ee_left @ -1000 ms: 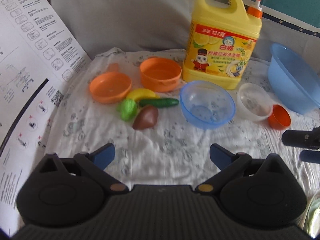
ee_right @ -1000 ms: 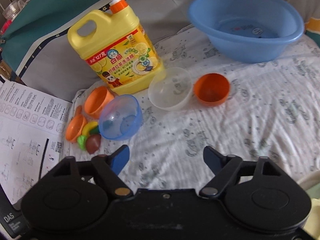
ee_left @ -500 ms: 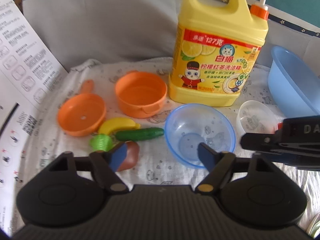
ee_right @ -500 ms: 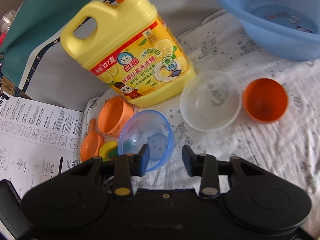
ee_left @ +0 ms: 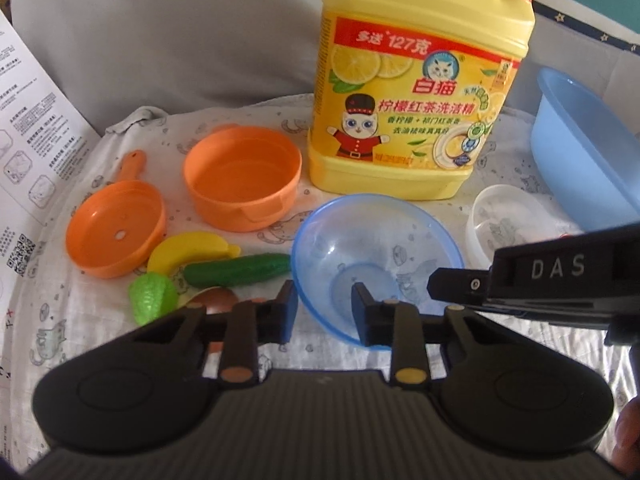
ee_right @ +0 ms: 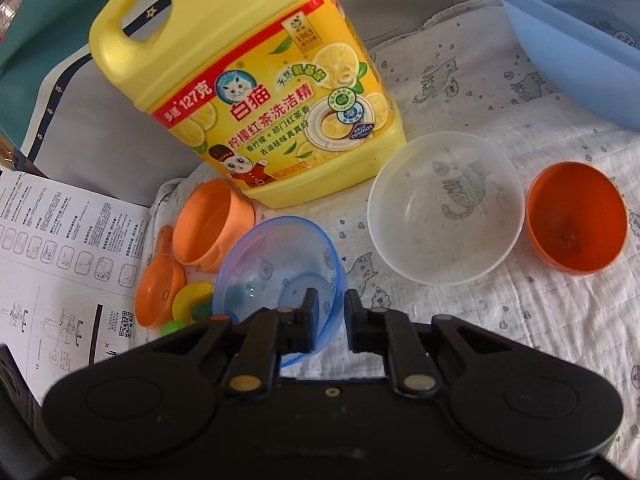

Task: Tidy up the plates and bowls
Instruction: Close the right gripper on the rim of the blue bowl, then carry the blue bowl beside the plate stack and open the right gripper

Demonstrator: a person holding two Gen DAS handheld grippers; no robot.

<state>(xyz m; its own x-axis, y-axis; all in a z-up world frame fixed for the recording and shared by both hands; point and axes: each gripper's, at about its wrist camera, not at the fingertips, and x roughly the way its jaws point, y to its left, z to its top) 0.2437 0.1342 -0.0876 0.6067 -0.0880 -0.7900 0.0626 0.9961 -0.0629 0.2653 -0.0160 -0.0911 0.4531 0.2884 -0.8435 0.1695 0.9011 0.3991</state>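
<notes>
At your far left lies the instruction sheet, then the orange pan and the orange pot on the printed cloth, with the toy banana and cucumber just in front of them; leave all of that alone. The thing to mind is the blue bowl, upright on the cloth in front of the detergent jug and just right of the cucumber. Your left gripper straddles its near-left rim, one finger outside and one inside; its jaws have just been closing, but a gap shows and the pads do not seem to press yet, so finish that squeeze squarely on the wall, low enough that the thin rim does not slip out. Your right gripper is clenched, and the bowl's near-right rim runs between its fingers, so it looks to be gripping the bowl. With two holds on one light bowl, lift evenly and keep it level; pulling your hands apart would flex the plastic. To the right wait the clear bowl and, almost touching it, the small orange bowl, with the blue basin behind; nesting probably comes next, so rise clear of the jug before swinging right.
</notes>
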